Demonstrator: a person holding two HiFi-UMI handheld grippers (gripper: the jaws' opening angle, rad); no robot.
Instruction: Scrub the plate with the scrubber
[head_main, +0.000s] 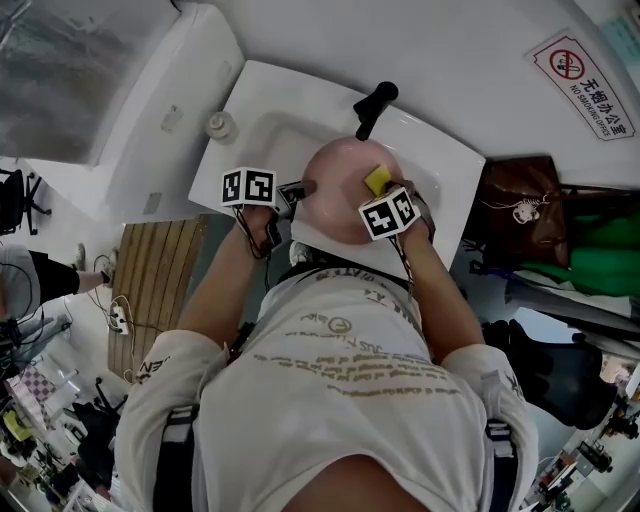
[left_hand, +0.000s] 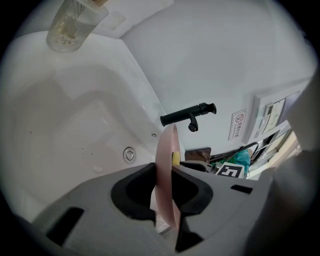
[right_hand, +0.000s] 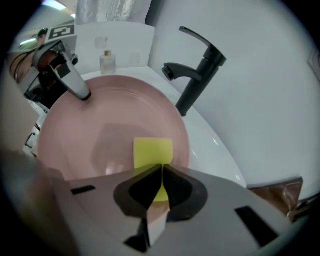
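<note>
A pink plate (head_main: 338, 205) is held over the white sink (head_main: 262, 128), tilted up on its edge. My left gripper (head_main: 300, 190) is shut on the plate's left rim; in the left gripper view the plate (left_hand: 166, 155) stands edge-on between the pads of that gripper (left_hand: 167, 175). A yellow scrubber (head_main: 378, 180) lies flat against the plate's face. My right gripper (right_hand: 161, 172) is shut on the scrubber (right_hand: 152, 152), which presses on the plate (right_hand: 100, 130). The left gripper (right_hand: 75, 85) shows at the plate's far rim in the right gripper view.
A black faucet (head_main: 372, 108) stands just behind the plate, close to the scrubber. A glass bottle (head_main: 220, 125) sits on the sink's left corner. A brown bag (head_main: 520, 215) hangs at the right and a wooden slatted stand (head_main: 160, 290) is at the left.
</note>
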